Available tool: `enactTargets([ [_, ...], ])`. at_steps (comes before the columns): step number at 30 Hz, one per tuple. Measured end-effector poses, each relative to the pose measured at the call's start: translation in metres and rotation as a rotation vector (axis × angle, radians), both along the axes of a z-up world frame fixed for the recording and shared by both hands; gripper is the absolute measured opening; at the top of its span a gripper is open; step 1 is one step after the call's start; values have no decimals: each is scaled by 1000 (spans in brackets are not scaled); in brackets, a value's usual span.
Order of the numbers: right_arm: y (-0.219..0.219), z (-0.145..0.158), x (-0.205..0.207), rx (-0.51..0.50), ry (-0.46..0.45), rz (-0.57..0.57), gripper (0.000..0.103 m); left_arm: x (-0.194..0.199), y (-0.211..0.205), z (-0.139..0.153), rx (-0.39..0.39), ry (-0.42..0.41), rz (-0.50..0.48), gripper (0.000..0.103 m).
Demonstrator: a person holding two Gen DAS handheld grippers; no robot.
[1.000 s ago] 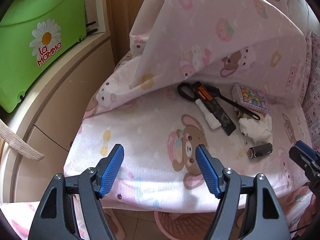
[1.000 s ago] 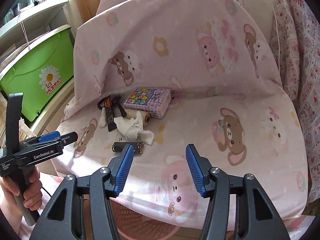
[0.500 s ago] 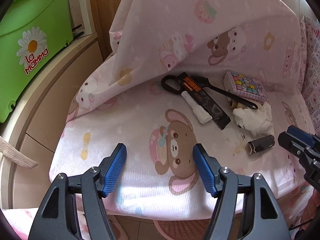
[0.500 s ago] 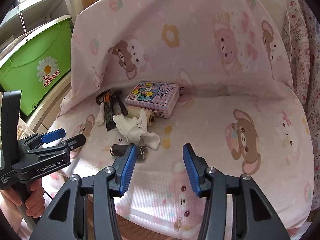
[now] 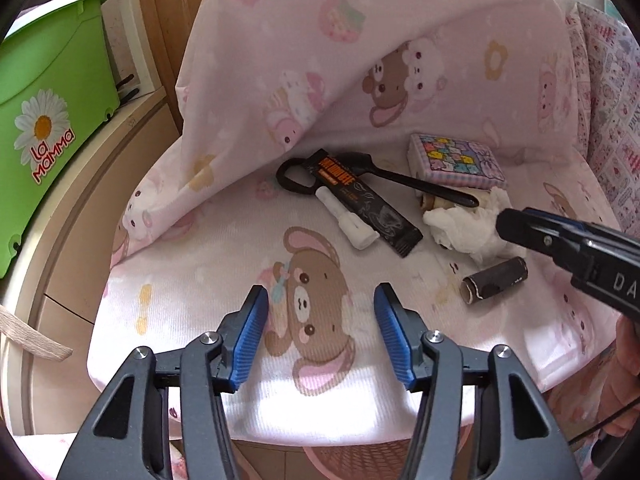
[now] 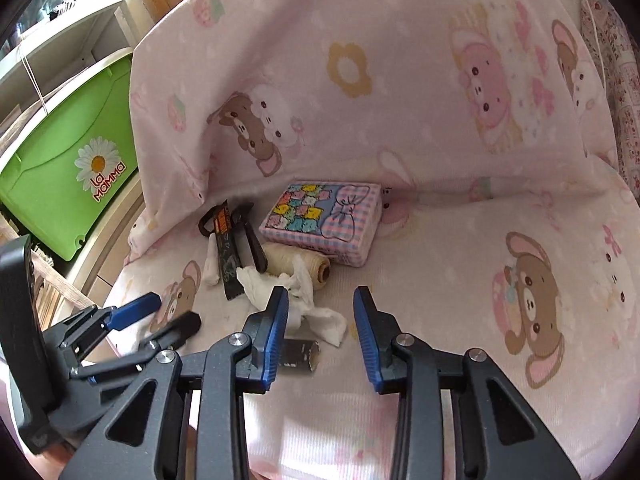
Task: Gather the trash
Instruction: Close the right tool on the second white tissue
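On a chair seat covered in pink bear-print cloth (image 5: 224, 280) lie a crumpled white tissue (image 5: 468, 228), a dark cardboard tube (image 5: 494, 281), a black wrapper with orange print (image 5: 364, 204) and a small white tube (image 5: 350, 222). My left gripper (image 5: 318, 336) is open and empty over the seat's front edge. My right gripper (image 6: 320, 336) is open and empty, just in front of the tissue (image 6: 304, 296), with the dark tube (image 6: 298, 354) beside its left finger.
A pastel tissue pack (image 6: 322, 218), a twine spool (image 6: 296, 266) and a black bottle opener (image 5: 384, 178) lie at the back of the seat. A green storage box (image 5: 44, 128) stands on a shelf at left. A pink woven basket (image 5: 360, 460) sits below the seat's front.
Both grippers have moved forward and closer to the seat. The right gripper has come up to the tissue and dark tube. Both stay open.
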State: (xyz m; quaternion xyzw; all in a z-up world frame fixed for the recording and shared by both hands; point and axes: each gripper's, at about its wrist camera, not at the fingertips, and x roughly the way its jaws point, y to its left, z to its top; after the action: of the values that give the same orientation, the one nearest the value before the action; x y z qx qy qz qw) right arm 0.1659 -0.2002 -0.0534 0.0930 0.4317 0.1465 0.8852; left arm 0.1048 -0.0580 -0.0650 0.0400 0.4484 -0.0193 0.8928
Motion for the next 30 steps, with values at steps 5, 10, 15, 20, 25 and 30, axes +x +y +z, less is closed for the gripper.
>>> enactTargets([
  [5,10,-4,6,-2,20,60,29,-5,2,0,-20,19,-9,54],
  [10,10,-8,5,24,30,69,6,-8,9,0,-28,27,-2,54],
  [15,7,-2,-5,4,0,70,4,-19,12,0,-31,23,-10,54],
  [20,-17,17,-14,61,-54,-2,4,-25,13,1,-41,24,-13,53],
  [25,-48,30,-17,91,-72,-65,4,-22,14,8,-91,-22,-10,39],
  [30,-60,31,-18,74,-68,-99,4,-11,17,20,-120,-91,-11,38],
])
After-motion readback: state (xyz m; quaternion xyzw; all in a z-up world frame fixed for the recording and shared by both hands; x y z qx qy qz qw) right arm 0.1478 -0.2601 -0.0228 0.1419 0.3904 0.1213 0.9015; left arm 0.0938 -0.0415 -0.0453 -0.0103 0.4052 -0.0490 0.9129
